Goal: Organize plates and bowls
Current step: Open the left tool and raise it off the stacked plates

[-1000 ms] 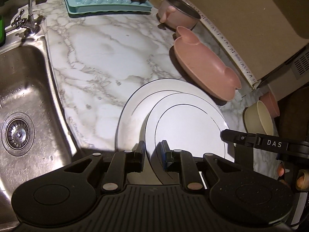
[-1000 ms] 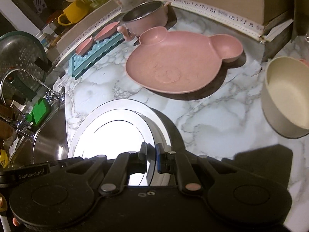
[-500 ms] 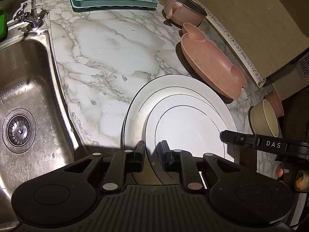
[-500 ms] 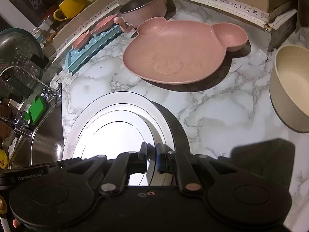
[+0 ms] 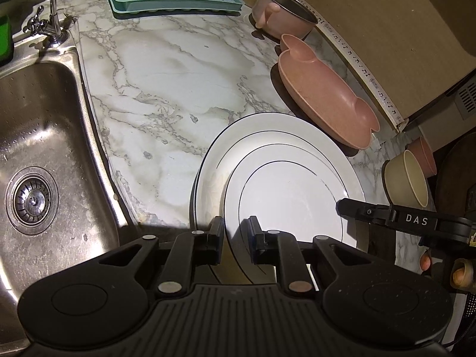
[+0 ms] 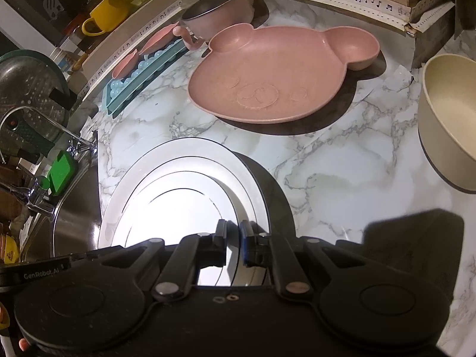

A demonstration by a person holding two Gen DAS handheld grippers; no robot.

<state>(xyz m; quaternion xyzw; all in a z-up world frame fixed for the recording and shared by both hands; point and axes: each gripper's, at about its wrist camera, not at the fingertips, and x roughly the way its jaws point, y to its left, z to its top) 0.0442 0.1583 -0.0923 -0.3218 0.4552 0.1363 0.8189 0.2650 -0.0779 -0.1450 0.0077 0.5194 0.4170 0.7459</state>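
- holding the small white plate (image 5: 285, 196) from both sides: left claw (image 5: 236, 239) nearly shut, pinching its near rim; right claw (image 6: 233, 245) nearly shut on the opposite rim; small plate sits over the large white plate (image 5: 214, 172), which lies on the marble worktop (image 5: 166, 83)
- cannot tell if the small plate is fully seated on the large one or a touch above it
- risk: both grips are thin rim pinches on glossy ceramic; if one claw lets go first while the plate is not flat, it could tip, clack down or slide off-centre
- risk: uneven pull between the two hands could twist the plate out of a pinch
- risk: the large plate lies near the sink (image 5: 44, 136) edge; a sideways shove could nudge the stack toward the drop
- edges: pink bear plate (image 6: 276, 74) just beyond the stack, apparently apart from it; cream bowl (image 6: 449, 116) well to the right with a pink bowl (image 5: 424, 154) behind it; pink pot (image 5: 282, 15) and teal ice tray (image 5: 178, 0) at the back
- open room: bare marble between sink and stack, toward the back; best lane to retreat is straight up and back toward the person
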